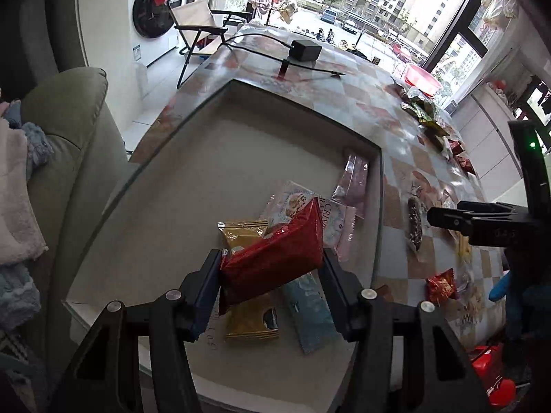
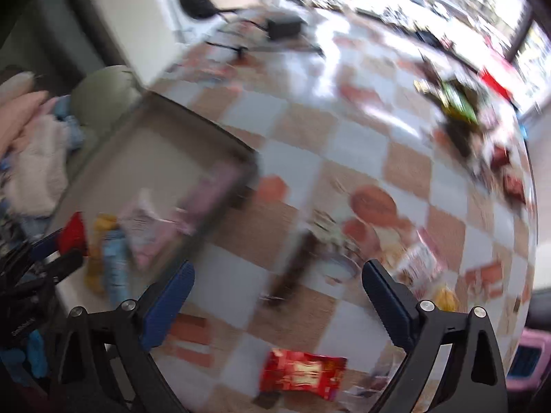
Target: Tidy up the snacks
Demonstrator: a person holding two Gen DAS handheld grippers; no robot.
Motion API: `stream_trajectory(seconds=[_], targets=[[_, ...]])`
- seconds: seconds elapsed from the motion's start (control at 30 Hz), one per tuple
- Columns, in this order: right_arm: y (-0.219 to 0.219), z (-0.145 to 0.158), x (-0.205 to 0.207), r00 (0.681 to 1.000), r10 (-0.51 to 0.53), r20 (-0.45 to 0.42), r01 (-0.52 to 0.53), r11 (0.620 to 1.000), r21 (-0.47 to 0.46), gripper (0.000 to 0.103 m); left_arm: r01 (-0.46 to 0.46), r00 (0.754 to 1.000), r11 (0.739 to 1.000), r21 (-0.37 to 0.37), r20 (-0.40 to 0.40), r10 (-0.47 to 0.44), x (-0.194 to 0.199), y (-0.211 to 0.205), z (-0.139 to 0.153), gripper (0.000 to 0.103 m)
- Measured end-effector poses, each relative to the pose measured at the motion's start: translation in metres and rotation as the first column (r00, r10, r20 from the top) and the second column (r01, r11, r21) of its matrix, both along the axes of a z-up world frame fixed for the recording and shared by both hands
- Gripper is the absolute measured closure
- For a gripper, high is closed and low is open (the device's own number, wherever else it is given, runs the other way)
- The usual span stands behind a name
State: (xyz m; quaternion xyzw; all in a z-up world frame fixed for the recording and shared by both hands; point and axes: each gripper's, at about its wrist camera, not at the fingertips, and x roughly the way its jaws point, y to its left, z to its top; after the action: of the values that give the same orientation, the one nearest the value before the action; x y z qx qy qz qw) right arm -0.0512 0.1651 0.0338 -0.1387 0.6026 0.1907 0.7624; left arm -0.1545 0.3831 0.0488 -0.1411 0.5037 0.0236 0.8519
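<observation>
My left gripper is shut on a red snack packet, held tilted just above a shallow white tray. Several packets lie in the tray: a yellow one, a light blue one, a white and pink one and a pink one. My right gripper stands open over the checkered tablecloth, nothing between its fingers. Under it lie a dark brown snack bar and, nearer, a red packet. The right wrist view is blurred.
More snack packets are scattered along the table's right side, near a red bowl. A black power adapter with its cable lies at the far end. A green sofa with towels is left of the tray, a folding chair beyond.
</observation>
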Motion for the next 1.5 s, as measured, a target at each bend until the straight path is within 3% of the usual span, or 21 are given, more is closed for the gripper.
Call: stream_trajectory(seconds=[0.1,0.13,0.2,0.27,0.3,0.33,0.4,0.53,0.67,0.77,0.93,1.0,1.07,1.17,1.3,1.43,1.5], targets=[[-0.016,-0.029,0.014,0.996,-0.071,-0.058,0.07,0.997,-0.021,0.005,0.006,1.0,0.999,0.032,-0.001,-0.006,0.002,-0.005,-0.001,0.043],[-0.016,-0.038,0.016,0.995,-0.074,-0.069,0.072,0.997,-0.034,0.01,0.008,1.0,0.999,0.041,0.0,-0.008,0.001,-0.004,-0.001,0.042],[-0.01,-0.054,0.014,0.994,-0.057,-0.088,0.051,0.996,-0.072,0.027,0.012,1.0,0.998,0.061,0.001,-0.012,0.002,-0.004,-0.001,0.039],[0.0,-0.051,0.004,1.0,0.011,-0.023,-0.014,0.994,-0.105,0.042,0.012,1.0,0.996,0.084,0.01,-0.013,0.001,-0.004,0.0,0.038],[0.003,-0.048,0.001,0.999,0.03,-0.024,-0.032,0.995,-0.098,0.057,0.01,1.0,0.996,0.087,0.013,-0.011,0.001,-0.003,0.0,0.038],[0.004,-0.044,-0.001,0.999,0.036,-0.015,-0.038,0.993,-0.11,0.061,0.006,1.0,0.996,0.085,0.017,-0.008,0.0,-0.001,0.001,0.038],[0.002,-0.036,-0.002,0.999,0.04,0.005,-0.04,0.995,-0.095,0.062,0.0,0.999,0.997,0.081,0.039,-0.003,-0.002,0.002,0.004,0.038],[-0.007,-0.007,-0.004,1.0,0.017,0.003,-0.018,1.0,0.023,0.062,-0.027,0.998,0.994,0.103,0.066,0.02,-0.006,0.01,0.007,0.036],[0.018,0.024,-0.008,0.998,0.054,0.009,-0.055,0.989,0.138,0.062,-0.051,0.997,0.994,0.1,0.057,0.046,-0.008,0.02,0.004,0.032],[0.056,0.029,-0.016,0.994,0.108,0.001,-0.106,0.975,0.193,0.061,-0.068,0.997,0.993,0.096,0.043,0.064,-0.015,0.025,-0.002,0.027],[0.096,0.016,-0.025,0.984,0.168,-0.052,-0.155,0.967,0.2,0.055,-0.107,0.994,0.991,0.075,-0.007,0.108,-0.027,0.037,-0.019,0.026],[0.096,0.01,-0.025,0.984,0.156,-0.081,-0.139,0.972,0.19,0.007,-0.096,0.995,0.992,0.079,-0.017,0.097,-0.032,0.036,-0.025,0.026],[0.085,0.013,-0.026,0.99,0.129,-0.058,-0.116,0.975,0.187,0.002,-0.067,0.998,0.991,0.115,-0.013,0.069,-0.034,0.027,-0.025,0.024],[0.052,0.014,-0.023,0.996,0.079,-0.031,-0.073,0.983,0.169,0.002,-0.056,0.998,0.991,0.121,-0.014,0.058,-0.034,0.019,-0.025,0.024],[-0.023,0.011,-0.01,0.996,-0.087,-0.025,0.089,0.988,0.123,0.002,-0.068,0.997,0.992,0.106,0.027,0.066,-0.034,0.011,-0.008,0.024],[-0.111,0.003,-0.001,0.961,-0.276,-0.01,0.276,0.96,0.034,0.002,-0.033,0.995,0.989,0.144,0.097,0.019,-0.033,-0.013,0.019,0.024],[-0.149,-0.001,0.001,0.94,-0.341,-0.001,0.341,0.94,-0.01,0.002,0.048,0.99,0.984,0.171,0.124,-0.07,-0.03,-0.04,0.032,0.023]])
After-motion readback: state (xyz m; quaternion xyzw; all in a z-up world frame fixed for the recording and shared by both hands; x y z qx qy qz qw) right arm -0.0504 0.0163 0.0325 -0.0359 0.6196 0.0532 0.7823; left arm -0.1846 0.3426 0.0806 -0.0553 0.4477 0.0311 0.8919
